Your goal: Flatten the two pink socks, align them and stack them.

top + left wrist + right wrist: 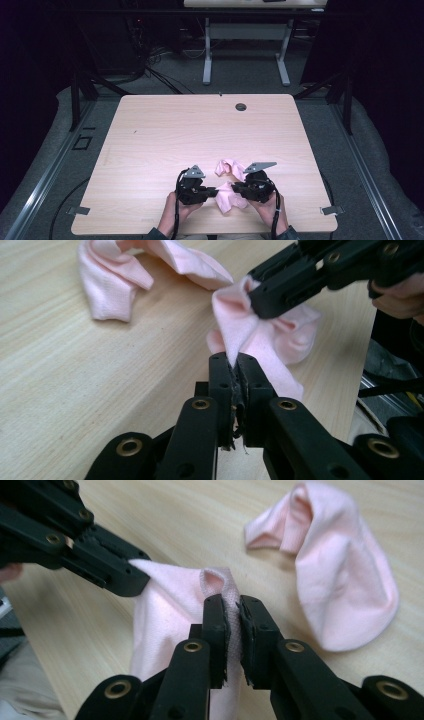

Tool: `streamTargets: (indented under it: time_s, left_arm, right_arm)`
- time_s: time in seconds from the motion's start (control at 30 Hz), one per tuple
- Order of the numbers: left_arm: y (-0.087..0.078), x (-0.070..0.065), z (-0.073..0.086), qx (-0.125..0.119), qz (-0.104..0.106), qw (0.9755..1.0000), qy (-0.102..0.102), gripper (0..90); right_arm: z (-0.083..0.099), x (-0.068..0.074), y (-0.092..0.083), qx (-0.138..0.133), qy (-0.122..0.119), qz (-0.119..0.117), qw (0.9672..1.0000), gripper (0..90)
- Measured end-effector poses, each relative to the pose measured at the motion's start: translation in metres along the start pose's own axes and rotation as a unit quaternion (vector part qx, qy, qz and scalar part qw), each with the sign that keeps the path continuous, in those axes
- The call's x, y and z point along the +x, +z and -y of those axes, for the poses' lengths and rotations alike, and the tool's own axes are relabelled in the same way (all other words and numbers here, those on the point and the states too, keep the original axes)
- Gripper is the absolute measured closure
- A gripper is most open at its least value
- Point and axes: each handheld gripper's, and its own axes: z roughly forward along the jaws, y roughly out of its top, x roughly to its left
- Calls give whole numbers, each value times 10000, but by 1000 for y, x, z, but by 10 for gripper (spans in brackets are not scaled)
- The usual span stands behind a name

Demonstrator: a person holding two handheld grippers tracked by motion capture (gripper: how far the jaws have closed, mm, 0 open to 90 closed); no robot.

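Nearest me, the left gripper (234, 362) and right gripper (232, 605) both pinch one pink sock (229, 196) at the table's (150, 145) front edge; its mate (231, 167) lies just behind, seemingly not yet paired.

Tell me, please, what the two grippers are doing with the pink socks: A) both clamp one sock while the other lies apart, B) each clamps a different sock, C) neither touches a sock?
A: the left gripper and right gripper both pinch the near sock; the other sock lies free on the table.

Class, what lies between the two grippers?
A pink sock, pinched by both left gripper and right gripper; shown in the high view.
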Motion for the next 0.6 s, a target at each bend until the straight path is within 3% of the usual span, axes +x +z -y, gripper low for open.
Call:
streamTargets:
  time_s: [0.03,0.13,0.17,0.2,0.3,0.37,0.53,0.6]
  left_arm:
    - [3,0,-1,89,10,10000,20,863]
    - [9,0,-3,206,28,9998,59,860]
    - [9,1,-3,220,20,9997,53,859]
    - [10,2,-3,226,40,9997,50,858]
    - [9,3,-3,200,34,9998,31,837]
    - [8,4,-2,194,-11,9998,-5,753]
    - [5,4,4,109,63,9999,-3,608]
    - [4,4,5,107,19,9999,-10,624]
  right_arm:
    - [1,0,2,63,7,17,10000,799]
    - [5,-4,11,353,33,-64,9994,615]
    - [7,-5,14,435,80,-131,9989,598]
    - [8,-6,16,532,47,-149,9985,610]
    - [11,-4,18,580,-41,-159,9982,765]
    - [11,-4,15,512,-65,-138,9986,847]
    - [6,-4,6,312,-54,-61,9995,863]
    - [6,-3,3,179,-78,7,9998,864]
